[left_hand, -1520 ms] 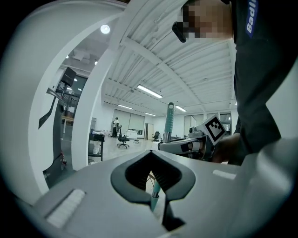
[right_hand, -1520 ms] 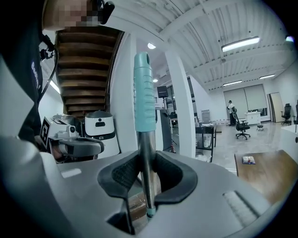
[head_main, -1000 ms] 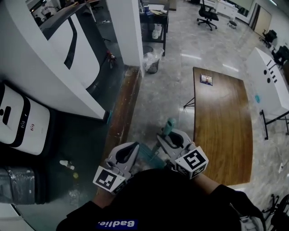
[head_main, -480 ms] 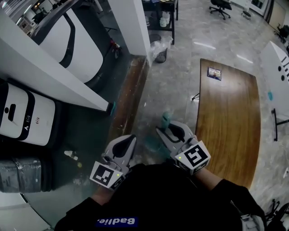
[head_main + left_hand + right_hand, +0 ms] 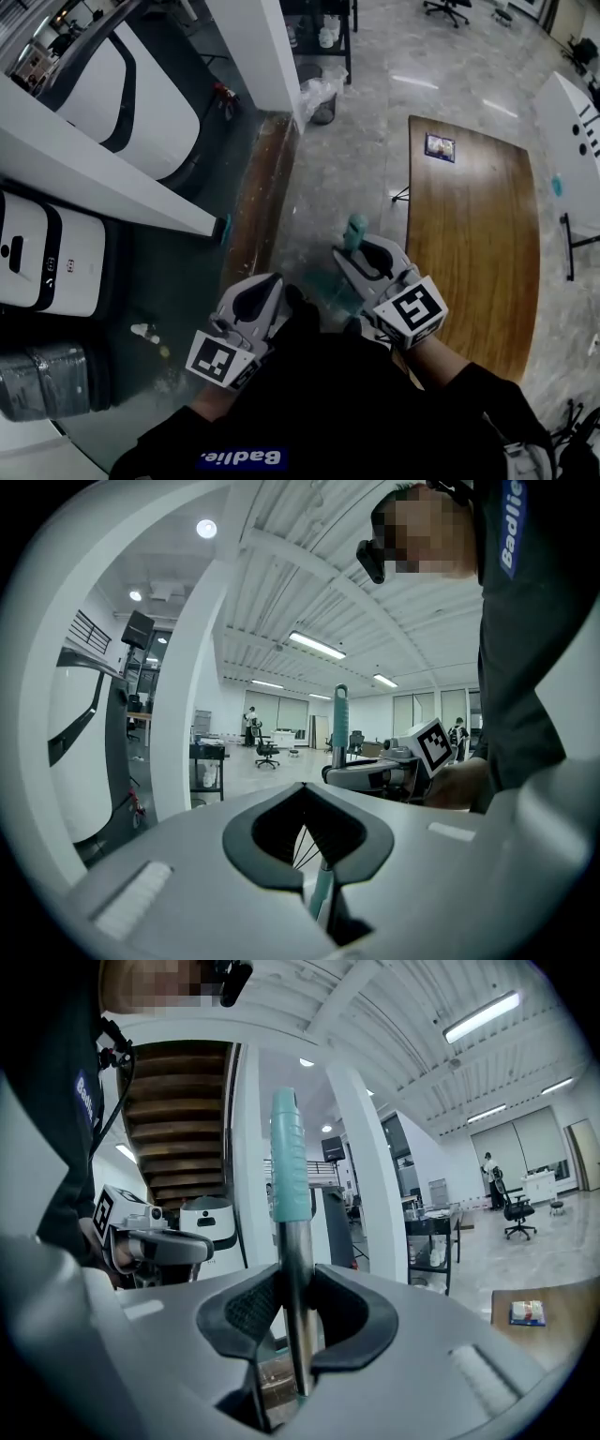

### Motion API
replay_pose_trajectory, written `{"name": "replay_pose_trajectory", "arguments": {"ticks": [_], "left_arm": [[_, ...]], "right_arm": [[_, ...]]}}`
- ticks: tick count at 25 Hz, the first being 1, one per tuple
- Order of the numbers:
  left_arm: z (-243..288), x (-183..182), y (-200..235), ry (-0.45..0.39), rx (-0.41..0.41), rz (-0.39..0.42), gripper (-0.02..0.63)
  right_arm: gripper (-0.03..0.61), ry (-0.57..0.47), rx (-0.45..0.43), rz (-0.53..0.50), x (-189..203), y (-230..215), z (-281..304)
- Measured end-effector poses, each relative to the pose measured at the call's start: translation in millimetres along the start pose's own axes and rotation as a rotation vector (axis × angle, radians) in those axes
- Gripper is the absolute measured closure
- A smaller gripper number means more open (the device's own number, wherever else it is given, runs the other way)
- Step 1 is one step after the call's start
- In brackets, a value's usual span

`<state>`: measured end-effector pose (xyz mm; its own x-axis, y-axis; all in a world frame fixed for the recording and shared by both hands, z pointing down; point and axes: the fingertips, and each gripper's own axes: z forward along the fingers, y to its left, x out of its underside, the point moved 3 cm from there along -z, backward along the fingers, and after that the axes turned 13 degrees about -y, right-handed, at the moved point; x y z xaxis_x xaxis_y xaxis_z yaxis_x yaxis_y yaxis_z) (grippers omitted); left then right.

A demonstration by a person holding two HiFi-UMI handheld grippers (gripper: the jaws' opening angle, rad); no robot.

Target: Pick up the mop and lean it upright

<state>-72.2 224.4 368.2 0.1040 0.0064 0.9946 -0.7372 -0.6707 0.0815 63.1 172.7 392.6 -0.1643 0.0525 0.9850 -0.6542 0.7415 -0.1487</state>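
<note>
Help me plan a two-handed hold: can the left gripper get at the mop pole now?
Probably yes. The pole stands upright in the right gripper, the left gripper sits close beside it, and the left gripper view shows nothing between them. Its jaws look nearly together, so they would need opening first.

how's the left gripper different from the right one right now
The right gripper is clamped on the mop handle, which stands upright in its notch. The left gripper has its jaws drawn together with an empty notch, only a thin teal part showing in the slot behind. In the head view the right gripper reaches further forward than the left gripper. Both point roughly level and carry a marker cube.
</note>
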Motion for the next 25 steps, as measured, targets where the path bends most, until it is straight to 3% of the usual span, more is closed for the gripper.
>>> {"name": "replay_pose_trajectory", "arguments": {"ticks": [8,18,25], "left_arm": [[38.1,-12.8,73.1,-0.061,0.125,0.016,0.595],[65.7,-9.5,167.3,-0.082,0.223,-0.052,0.595],[85.9,-8.2,197.9,-0.09,0.217,-0.076,0.595]], "right_arm": [[0.471,0.048,0.139,-0.044,-1.2,-28.2,55.6],[0.472,0.065,0.32,-0.05,-2.4,-68.4,127.4],[0.472,0.043,0.316,-0.069,-11.9,-92.1,171.7]]}}
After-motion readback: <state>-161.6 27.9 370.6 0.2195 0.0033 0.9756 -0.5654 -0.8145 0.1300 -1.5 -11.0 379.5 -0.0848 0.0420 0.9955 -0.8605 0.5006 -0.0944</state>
